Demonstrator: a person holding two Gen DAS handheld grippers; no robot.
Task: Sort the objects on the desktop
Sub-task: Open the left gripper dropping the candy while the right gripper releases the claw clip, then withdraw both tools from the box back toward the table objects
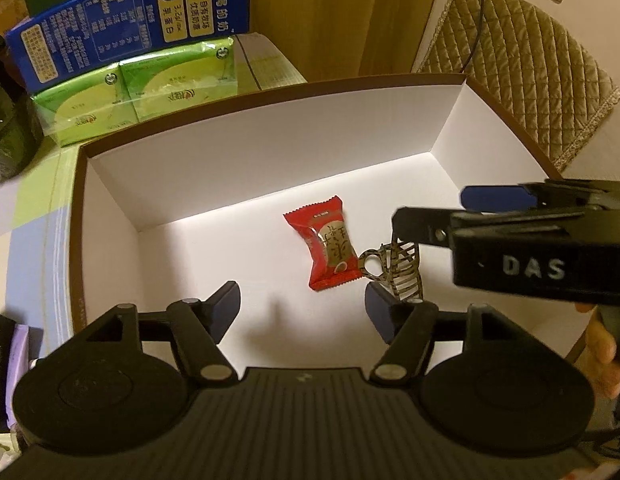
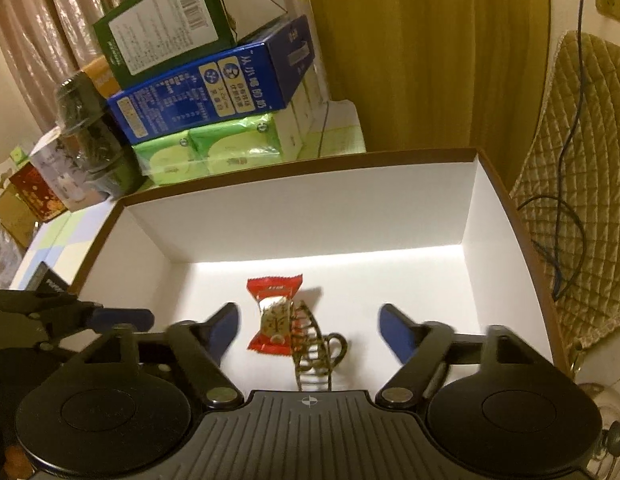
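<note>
A white box with a brown rim [image 1: 270,132] [image 2: 302,204] holds a red candy packet [image 1: 327,242] [image 2: 274,312] and a leopard-print hair claw clip [image 1: 397,272] [image 2: 313,354] lying against it on the box floor. My left gripper [image 1: 302,312] is open and empty above the near part of the box. My right gripper [image 2: 308,330] is open and empty over the clip. In the left wrist view the right gripper [image 1: 429,210] reaches in from the right just above the clip. The left gripper's finger shows in the right wrist view [image 2: 122,316] at the left.
Behind the box stand green tissue packs [image 1: 134,92] [image 2: 206,152], a blue milk carton [image 1: 126,20] [image 2: 214,80] and a green box [image 2: 162,20]. A dark jar [image 2: 90,128] stands at the left. A quilted chair back [image 1: 521,64] [image 2: 581,184] with a cable is at the right.
</note>
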